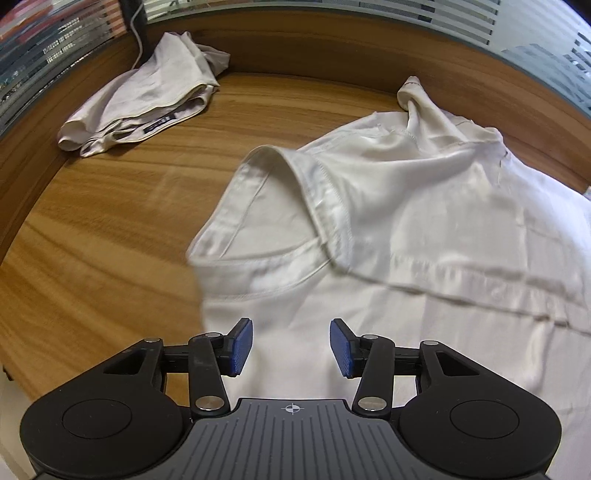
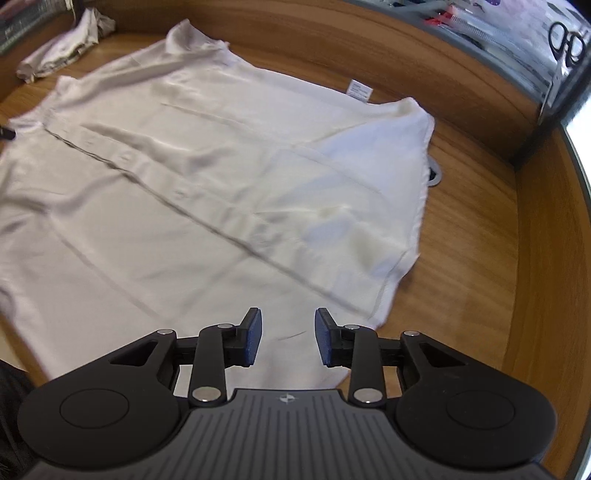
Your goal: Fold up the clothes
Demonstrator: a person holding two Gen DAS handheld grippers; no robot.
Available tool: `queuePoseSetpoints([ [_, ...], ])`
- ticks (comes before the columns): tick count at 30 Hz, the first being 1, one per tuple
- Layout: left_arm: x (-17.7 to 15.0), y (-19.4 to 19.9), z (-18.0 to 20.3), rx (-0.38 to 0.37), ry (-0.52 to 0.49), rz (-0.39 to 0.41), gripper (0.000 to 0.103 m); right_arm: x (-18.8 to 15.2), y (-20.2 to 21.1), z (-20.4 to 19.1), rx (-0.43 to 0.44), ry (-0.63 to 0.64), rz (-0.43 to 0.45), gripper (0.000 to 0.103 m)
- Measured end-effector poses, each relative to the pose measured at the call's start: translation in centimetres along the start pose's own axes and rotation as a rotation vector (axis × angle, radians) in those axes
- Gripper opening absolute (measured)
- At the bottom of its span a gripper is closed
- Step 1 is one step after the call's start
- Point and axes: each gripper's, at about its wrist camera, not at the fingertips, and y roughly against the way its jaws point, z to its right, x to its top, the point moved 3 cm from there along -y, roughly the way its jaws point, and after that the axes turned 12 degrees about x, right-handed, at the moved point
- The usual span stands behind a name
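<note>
A white satin shirt lies spread on the wooden table, button placket running diagonally, its hem toward the right. In the left wrist view its collar stands open and one side is folded over the shoulder. My left gripper hovers over the shirt's near edge just below the collar, blue pads apart with nothing pinched. My right gripper hangs above the shirt's near hem corner, jaws apart, the cloth lying flat beneath and free of the pads.
A second pale garment lies crumpled at the table's far left corner beside a white cable. A grey grommet sits in the tabletop past the shirt's right edge. Scissors hang at the far right. Frosted glass panels ring the table.
</note>
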Motion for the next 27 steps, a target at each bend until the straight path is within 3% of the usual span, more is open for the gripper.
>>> queuePoseSetpoints([
  [12, -7.9, 3.4, -3.6, -0.119, -0.113, 0.001, 0.053, -9.9, 3.1, -7.1, -0.044, -0.234, 0.036, 0.044],
  [16, -10.5, 5.2, -3.6, -0.123, -0.163, 0.021, 0.053, -13.1, 3.3, -8.4, -0.041, -0.278, 0.011, 0.045],
  [21, -12.9, 7.0, -3.9, -0.120, -0.140, 0.036, 0.053, -15.8, 2.7, -8.5, -0.034, -0.303, -0.007, 0.048],
  [22, -13.3, 7.4, -3.9, -0.116, -0.133, 0.037, 0.053, -16.0, 2.3, -8.3, -0.023, -0.299, -0.020, 0.046],
  [23, -13.8, 7.8, -3.9, -0.113, -0.127, 0.039, 0.054, -16.3, 1.9, -8.2, -0.009, -0.290, -0.043, 0.031],
  [25, -14.8, 8.6, -3.6, -0.116, -0.129, 0.053, 0.054, -16.4, 1.2, -8.4, -0.023, -0.221, -0.092, 0.013],
  [27, -15.8, 9.4, -3.1, -0.117, -0.133, 0.070, 0.054, -16.2, 1.6, -9.1, -0.041, -0.136, -0.105, 0.013],
])
